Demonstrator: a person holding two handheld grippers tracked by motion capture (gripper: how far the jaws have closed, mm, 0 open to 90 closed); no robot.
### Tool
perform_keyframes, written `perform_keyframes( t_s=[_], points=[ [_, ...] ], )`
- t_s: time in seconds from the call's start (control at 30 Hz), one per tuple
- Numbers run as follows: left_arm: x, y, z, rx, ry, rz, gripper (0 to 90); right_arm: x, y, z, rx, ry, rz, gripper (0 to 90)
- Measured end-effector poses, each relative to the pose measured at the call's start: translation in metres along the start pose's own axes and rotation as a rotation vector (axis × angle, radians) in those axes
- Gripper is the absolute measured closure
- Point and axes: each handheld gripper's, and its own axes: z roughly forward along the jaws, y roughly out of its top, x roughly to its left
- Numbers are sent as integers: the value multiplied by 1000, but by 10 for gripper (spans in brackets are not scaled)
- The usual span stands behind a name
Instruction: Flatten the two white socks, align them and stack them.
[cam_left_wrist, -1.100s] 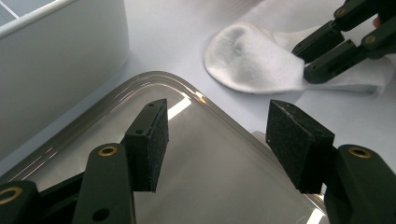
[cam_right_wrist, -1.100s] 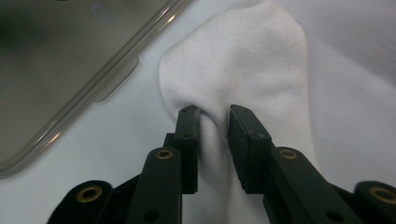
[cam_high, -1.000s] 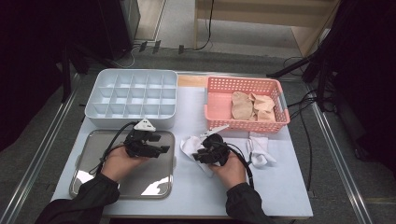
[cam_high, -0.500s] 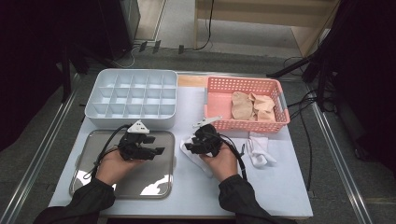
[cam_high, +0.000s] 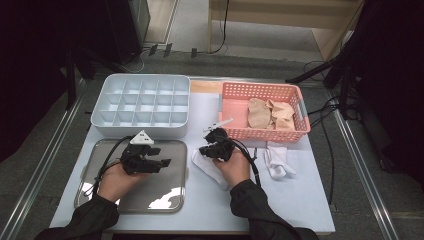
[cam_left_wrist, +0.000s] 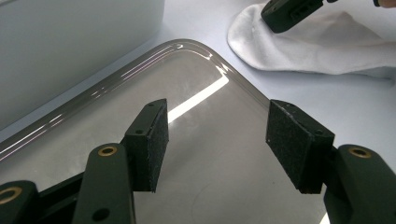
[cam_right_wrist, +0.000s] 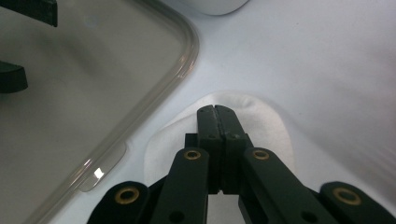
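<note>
My left gripper (cam_high: 161, 156) (cam_left_wrist: 217, 126) hovers open over the steel tray (cam_high: 165, 186) (cam_left_wrist: 140, 93), nothing between its pads. My right gripper (cam_high: 206, 149) (cam_right_wrist: 215, 109) is shut, its tips low over a flat white sock (cam_high: 209, 170) (cam_right_wrist: 264, 126) lying just right of the tray's edge (cam_right_wrist: 187, 51). No cloth shows between the closed jaws. The left gripper view has that sock (cam_left_wrist: 327, 46) at top right, with the right gripper's jaw tips above it.
A white compartment box (cam_high: 142, 102) stands behind the tray. A pink basket (cam_high: 260, 89) at the back right holds beige socks (cam_high: 270, 114). A second white sock (cam_high: 277, 160) lies in front of the basket. Cables trail off the table's right side.
My right gripper has moved left, to the tray-side end of the white sock. My left gripper has drifted slightly left over the tray, still open.
</note>
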Motion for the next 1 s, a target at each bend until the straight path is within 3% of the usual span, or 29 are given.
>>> perform_keyframes(
  t_s=[0.23,0.33,0.4,0.6,0.7,0.77,0.83,1.0],
  points=[
    [-1,1,2,5,-2,3,406,-4,7,1,-37,-38,-9,682],
    [-1,1,3,8,-3,7,406,-7,12,6,-56,-64,-28,633],
    [-1,0,3,10,-1,7,405,-11,16,12,-31,-76,-20,622],
    [1,-1,1,7,2,-2,405,-11,14,25,11,-78,-34,638],
    [0,-1,1,5,3,-1,406,-9,14,25,15,-78,-43,718],
    [0,-1,1,5,2,-1,405,-7,12,25,16,-98,-74,829],
    [0,-1,2,7,3,0,405,-8,12,25,24,-68,-54,871],
    [1,-1,1,8,2,-2,405,-10,14,17,19,-35,-26,875]
  ],
)
